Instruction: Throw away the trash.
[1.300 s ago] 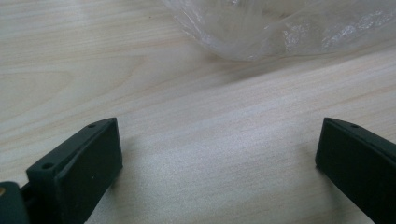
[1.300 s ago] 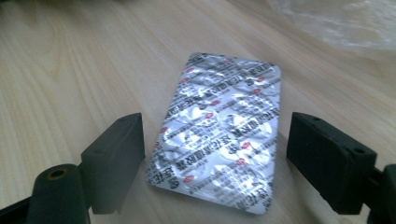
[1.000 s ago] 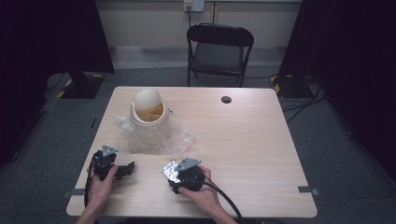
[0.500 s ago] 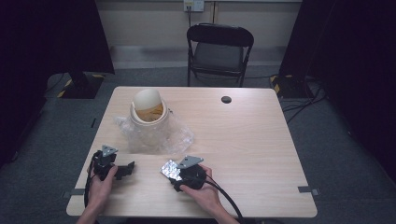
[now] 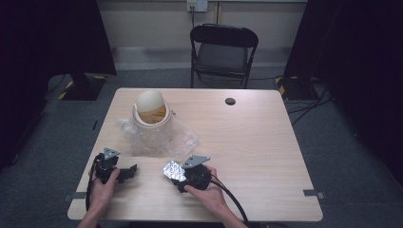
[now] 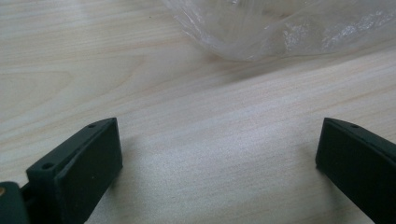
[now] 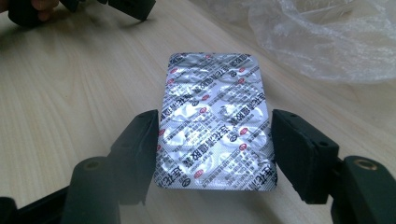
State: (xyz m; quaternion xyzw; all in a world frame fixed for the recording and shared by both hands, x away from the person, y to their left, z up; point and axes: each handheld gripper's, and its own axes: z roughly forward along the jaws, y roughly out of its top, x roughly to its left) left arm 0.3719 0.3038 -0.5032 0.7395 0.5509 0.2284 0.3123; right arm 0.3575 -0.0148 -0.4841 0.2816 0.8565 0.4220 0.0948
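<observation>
A silver foil blister pack with red and black print sits flat between the jaws of my right gripper, which is shut on its two long edges. From above, the blister pack pokes out to the left of the right gripper, near the table's front edge. My left gripper rests on the table at the front left. In its own view the left gripper stands wide open over bare wood with nothing between the jaws.
A crumpled clear plastic bag lies just beyond both grippers, with a cream swing-lid bin standing on it. A small black disc sits near the far edge of the wooden table. A black chair stands behind.
The right gripper has edged slightly away from the front edge with the blister pack in it. The left gripper has not moved.
</observation>
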